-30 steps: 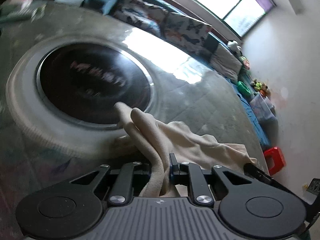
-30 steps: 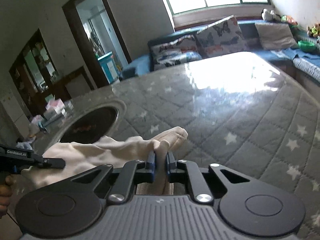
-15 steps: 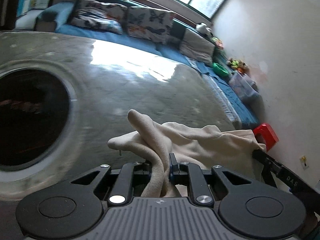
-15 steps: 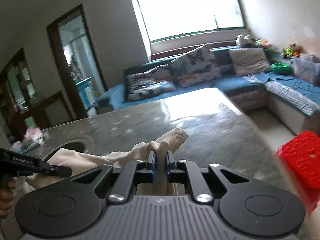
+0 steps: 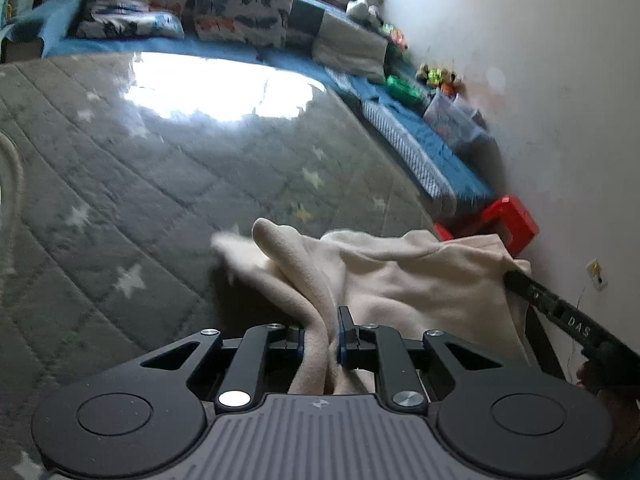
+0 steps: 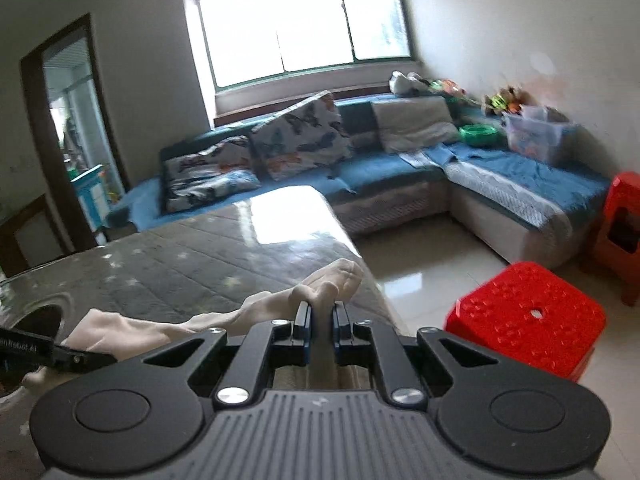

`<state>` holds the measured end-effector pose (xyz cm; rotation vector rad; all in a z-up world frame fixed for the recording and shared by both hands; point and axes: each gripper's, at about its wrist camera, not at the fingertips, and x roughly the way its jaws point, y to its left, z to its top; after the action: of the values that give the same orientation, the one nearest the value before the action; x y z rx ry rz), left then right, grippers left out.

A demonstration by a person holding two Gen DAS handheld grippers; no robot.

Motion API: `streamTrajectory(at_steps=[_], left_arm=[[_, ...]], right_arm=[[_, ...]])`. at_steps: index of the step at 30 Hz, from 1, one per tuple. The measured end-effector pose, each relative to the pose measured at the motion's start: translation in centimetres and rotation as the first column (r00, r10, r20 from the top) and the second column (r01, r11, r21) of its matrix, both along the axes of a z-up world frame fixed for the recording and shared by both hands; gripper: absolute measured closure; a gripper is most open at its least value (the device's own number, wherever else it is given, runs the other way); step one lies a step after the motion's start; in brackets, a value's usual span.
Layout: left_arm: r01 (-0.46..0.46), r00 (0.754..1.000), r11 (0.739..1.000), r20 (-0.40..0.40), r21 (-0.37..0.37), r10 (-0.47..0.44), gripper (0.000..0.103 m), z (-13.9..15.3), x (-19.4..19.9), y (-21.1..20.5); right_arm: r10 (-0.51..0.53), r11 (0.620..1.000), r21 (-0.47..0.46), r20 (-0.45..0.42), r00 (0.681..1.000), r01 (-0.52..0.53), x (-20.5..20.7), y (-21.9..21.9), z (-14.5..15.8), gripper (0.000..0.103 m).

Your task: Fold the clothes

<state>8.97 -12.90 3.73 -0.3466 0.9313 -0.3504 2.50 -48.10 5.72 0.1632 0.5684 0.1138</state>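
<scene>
Both grippers, left (image 5: 322, 330) and right (image 6: 321, 322), clenched on that floppy cream fleece garment (image 5: 404, 276) lower-centre; soft stuff, grab corners.

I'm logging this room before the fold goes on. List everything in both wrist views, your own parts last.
cream garment: one, cream, held above the table edge by both grippers
star-quilted table cover: one, grey, on the table
sofa: one L-shaped, blue, under the window
butterfly cushions: two, patterned, on the sofa
green basin: one, green, on the sofa
clear storage box: one, by the right wall
plastic stools: two, red, on the floor
window: one, far wall
left gripper: shut on the garment
right gripper: shut on the garment
</scene>
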Motion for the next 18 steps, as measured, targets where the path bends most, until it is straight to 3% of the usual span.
streamTrajectory(at_steps=[4, 9, 18], left_arm=[[0.005, 0.999, 1.0, -0.047, 0.023, -0.003, 0.087, -1.6, 0.3, -0.3], [0.003, 0.998, 1.0, -0.065, -0.02, -0.004, 0.087, -2.1, 0.2, 0.5], [0.029, 0.997, 0.999, -0.067, -0.019, -0.03, 0.085, -1.8, 0.0, 0.6]], right_arm=[[-0.026, 1.0, -0.018, -0.05, 0.998, 0.025, 0.4, -0.9, -2.3, 0.094], [-0.045, 0.999, -0.011, -0.099, 0.994, 0.045, 0.7, -2.0, -4.6, 0.094], [-0.033, 0.999, -0.033, -0.133, 0.991, 0.028, 0.1, -1.7, -5.3, 0.094]])
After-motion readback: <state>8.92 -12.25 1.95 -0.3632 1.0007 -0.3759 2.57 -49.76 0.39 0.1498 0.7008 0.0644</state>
